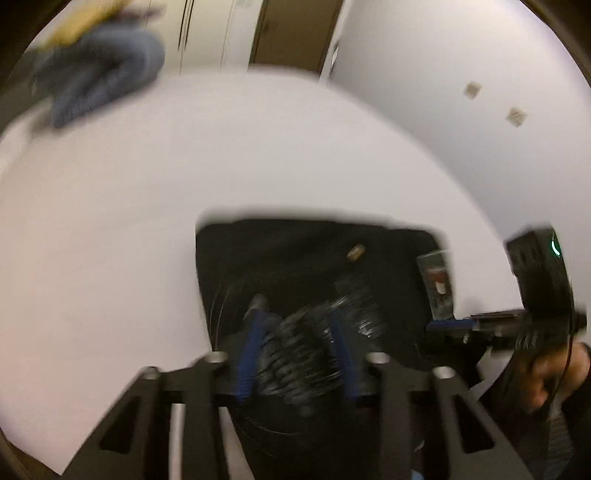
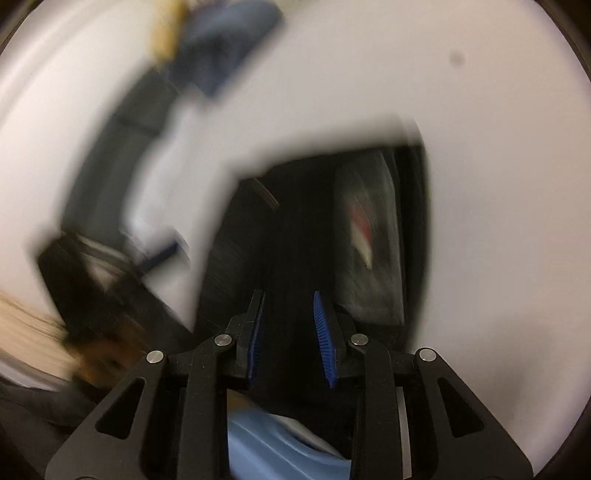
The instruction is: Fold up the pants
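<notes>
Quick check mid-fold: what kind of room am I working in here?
Probably an indoor room at home: a broad white table carrying the black pants, a pile of blue-grey clothes, and a brown wooden door behind.

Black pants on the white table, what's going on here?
A person is folding the black pants on the white table with two handheld grippers. The left gripper has a bunch of the black fabric clamped between its blue pads. The right gripper also has black fabric between its pads, but blur hides how firmly. A blue garment lies at the far edge.
</notes>
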